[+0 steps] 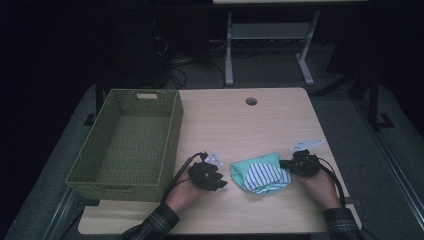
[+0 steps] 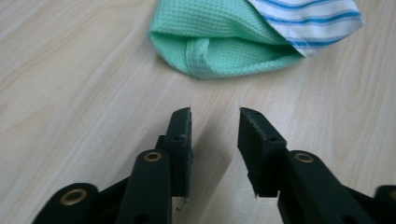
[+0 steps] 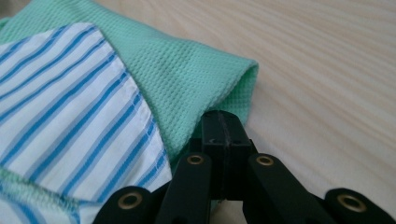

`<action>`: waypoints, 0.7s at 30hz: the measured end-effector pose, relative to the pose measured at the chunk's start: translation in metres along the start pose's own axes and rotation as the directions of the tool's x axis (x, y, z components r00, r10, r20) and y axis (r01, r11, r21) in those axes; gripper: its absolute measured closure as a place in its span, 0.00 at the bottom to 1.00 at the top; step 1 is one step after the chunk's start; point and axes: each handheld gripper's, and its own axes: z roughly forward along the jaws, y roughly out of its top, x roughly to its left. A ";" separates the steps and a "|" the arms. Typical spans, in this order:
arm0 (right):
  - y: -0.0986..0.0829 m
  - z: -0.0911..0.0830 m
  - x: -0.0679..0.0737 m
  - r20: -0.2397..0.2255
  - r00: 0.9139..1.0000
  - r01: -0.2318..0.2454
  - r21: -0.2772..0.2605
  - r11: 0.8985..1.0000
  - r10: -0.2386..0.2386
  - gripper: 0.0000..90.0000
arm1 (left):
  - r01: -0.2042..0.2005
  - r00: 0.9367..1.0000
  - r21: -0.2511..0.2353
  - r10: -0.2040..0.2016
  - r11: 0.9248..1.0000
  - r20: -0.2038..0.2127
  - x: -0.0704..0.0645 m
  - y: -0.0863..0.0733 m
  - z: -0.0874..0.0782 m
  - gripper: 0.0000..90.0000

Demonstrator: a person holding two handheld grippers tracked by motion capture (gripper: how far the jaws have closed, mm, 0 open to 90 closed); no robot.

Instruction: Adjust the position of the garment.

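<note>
Dark room behind, light wood table (image 1: 240,125) up front w/ a green woven basket (image 1: 127,140) off to the far side of the left gripper (image 1: 218,184). Cloth (image 1: 260,172) sat between the two grippers, a mint waffle-weave piece folded over w/ a blue-striped white layer on top.

Left gripper had its jaws apart, nothing in them, hovering low over bare table w/ the cloth's rounded fold (image 2: 205,51) just ahead of the tips. Right gripper (image 3: 224,133) had jaws together, and from its view they looked pinched on the mint edge right at the corner, tho I couldn't see the fabric actually between the pads, so probably clamped imo.

Handling guess: light, floppy, zero stiffness, not fragile, not really slippery bc of the weave. It'd sag and unfold if lifted from one point. Best grab for the left = the thick folded edge nearest it, catching both layers so the striped bit doesn't slide off.
</note>
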 end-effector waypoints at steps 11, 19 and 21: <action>-0.016 -0.018 0.010 -0.004 1.000 -0.003 0.007 1.000 0.003 1.00 | 0.006 1.000 0.007 -0.006 1.000 -0.021 0.004 -0.002 0.000 0.55; 0.003 -0.030 -0.003 0.023 1.000 -0.001 -0.075 0.997 0.002 1.00 | -0.004 1.000 0.004 0.004 1.000 -0.026 0.002 -0.004 0.000 0.40; 0.009 -0.029 -0.007 0.026 1.000 -0.005 -0.088 0.996 0.008 1.00 | -0.011 1.000 0.010 0.011 1.000 -0.028 0.002 -0.004 -0.001 0.38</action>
